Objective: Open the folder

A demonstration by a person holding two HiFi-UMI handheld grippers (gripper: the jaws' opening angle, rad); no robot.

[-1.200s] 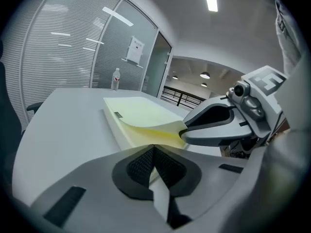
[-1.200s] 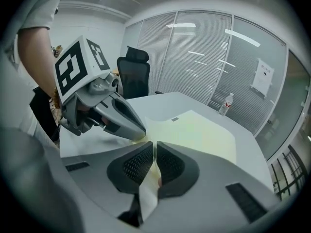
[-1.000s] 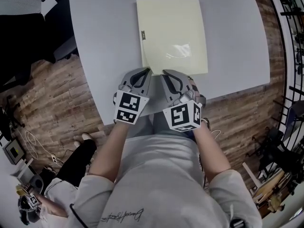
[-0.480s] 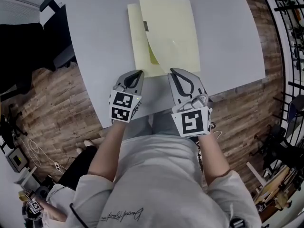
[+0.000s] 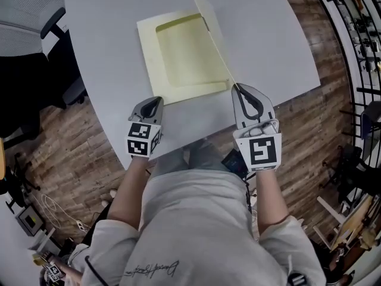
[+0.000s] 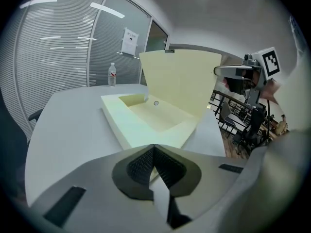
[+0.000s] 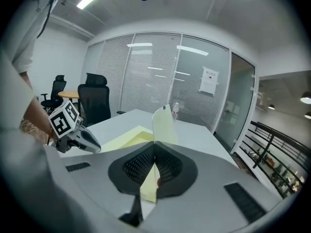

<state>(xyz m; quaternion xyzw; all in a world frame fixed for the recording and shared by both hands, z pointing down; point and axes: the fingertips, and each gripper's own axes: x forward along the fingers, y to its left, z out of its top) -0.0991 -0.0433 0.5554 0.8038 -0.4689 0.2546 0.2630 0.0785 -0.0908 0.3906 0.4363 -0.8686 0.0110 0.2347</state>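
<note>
Jaws of right gripper [image 5: 237,88] were shut on the near corner of the folder cover [image 6: 180,81], which stood upright over the hinge on the right. Folder base [image 5: 178,58] lay flat on table [image 5: 113,34]. Left gripper [image 5: 157,99] was closed at the base's near-left corner (grip unclear). Likely next swing: rightward.

big grey table [image 5: 119,52] on a wood plank floor [image 5: 53,142], water bottle [image 6: 112,74] standing at its far end, paper notice [image 6: 129,41] on the glass wall [image 6: 63,47], black office chairs [image 7: 95,101] off to one side.
</note>
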